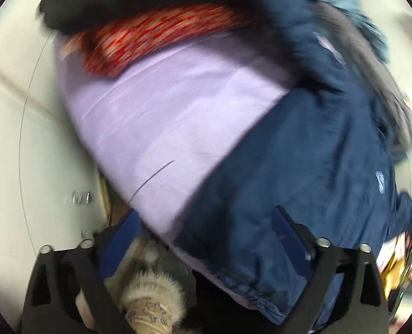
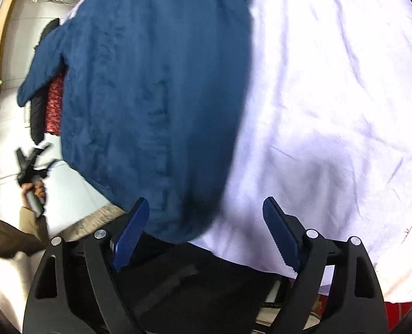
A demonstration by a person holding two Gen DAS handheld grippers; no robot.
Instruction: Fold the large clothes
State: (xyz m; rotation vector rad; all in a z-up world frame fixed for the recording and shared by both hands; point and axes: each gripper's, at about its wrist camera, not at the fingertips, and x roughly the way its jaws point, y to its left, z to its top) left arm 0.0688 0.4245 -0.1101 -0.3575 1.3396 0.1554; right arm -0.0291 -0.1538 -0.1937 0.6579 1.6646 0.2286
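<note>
Bare lilac sheet (image 2: 331, 97) lies open right of the blue jacket (image 2: 156, 97), while a red cloth (image 1: 156, 39) and dark garment (image 1: 128, 2) crowd its far edge.

Pale lilac sheet (image 2: 331, 97) spread flat, lightly creased. Red patterned cloth (image 1: 156, 39) on its far part, black bundle (image 1: 128, 2) beyond, touching. Fur-trimmed slipper (image 1: 150, 303) below sheet edge. White floor (image 1: 19, 139) alongside.

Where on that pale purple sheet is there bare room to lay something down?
The lavender bedsheet lies bare beside the dark blue jacket, ahead of the open right gripper. A smaller bare strip runs between the jacket and the red patterned cloth. Behind that cloth, garments crowd together.
</note>
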